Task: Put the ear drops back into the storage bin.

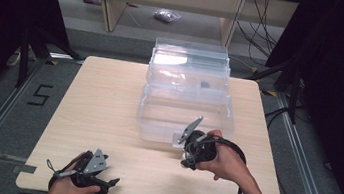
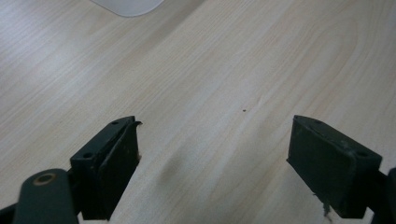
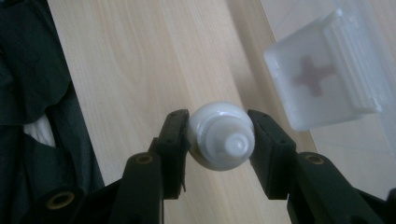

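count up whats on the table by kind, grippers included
Clear plastic box with a red-cross latch: 1
White bottle, clamped in the right gripper: 1
Grippers: 2, the right one and the left gripper, open over bare wood
Total: 4

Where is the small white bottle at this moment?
In the right gripper view, the white bottle sits clamped in the right gripper, above the table, beside the clear box's latch.

We see the small white plastic bottle (image 3: 219, 136) end-on, its body behind its cap, and in the high view the right hand (image 1: 224, 160) covers it. The small dark object (image 1: 205, 85) inside the clear plastic storage box (image 1: 185, 98) is too small for us to identify, and the box's frosted latch with a red cross (image 3: 322, 88) looks blurred.
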